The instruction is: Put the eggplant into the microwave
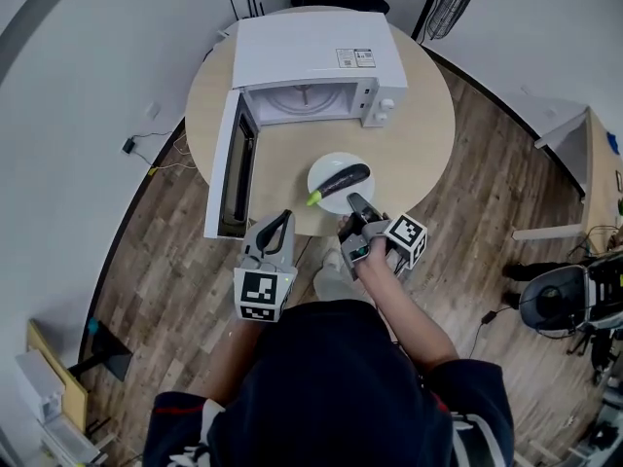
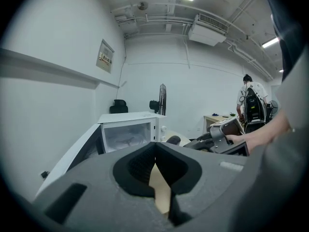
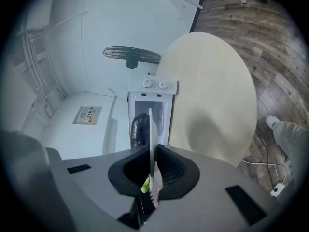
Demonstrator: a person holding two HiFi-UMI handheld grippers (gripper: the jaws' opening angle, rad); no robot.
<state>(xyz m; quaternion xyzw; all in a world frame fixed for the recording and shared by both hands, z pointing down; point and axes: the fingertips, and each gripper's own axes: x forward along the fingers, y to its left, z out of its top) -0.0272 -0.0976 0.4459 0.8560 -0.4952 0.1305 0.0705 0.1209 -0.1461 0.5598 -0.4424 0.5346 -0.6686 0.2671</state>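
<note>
A dark purple eggplant (image 1: 341,181) with a green stem lies on a white plate (image 1: 336,163) near the front edge of the round table (image 1: 419,134). My right gripper (image 1: 356,200) is shut on the plate's near rim. In the right gripper view the plate (image 3: 150,129) stands edge-on between the jaws, with the eggplant (image 3: 139,129) to its left. Behind it sits the white microwave (image 1: 311,52), its door (image 1: 229,168) swung open to the left and its cavity empty. My left gripper (image 1: 285,216) hovers at the table's front left, shut on nothing, facing the microwave (image 2: 128,129).
A standing fan (image 1: 453,3) and a dark chair are behind the table. A desk (image 1: 594,163) stands at the right, with cables on the wooden floor. A person (image 2: 251,100) stands far off in the room.
</note>
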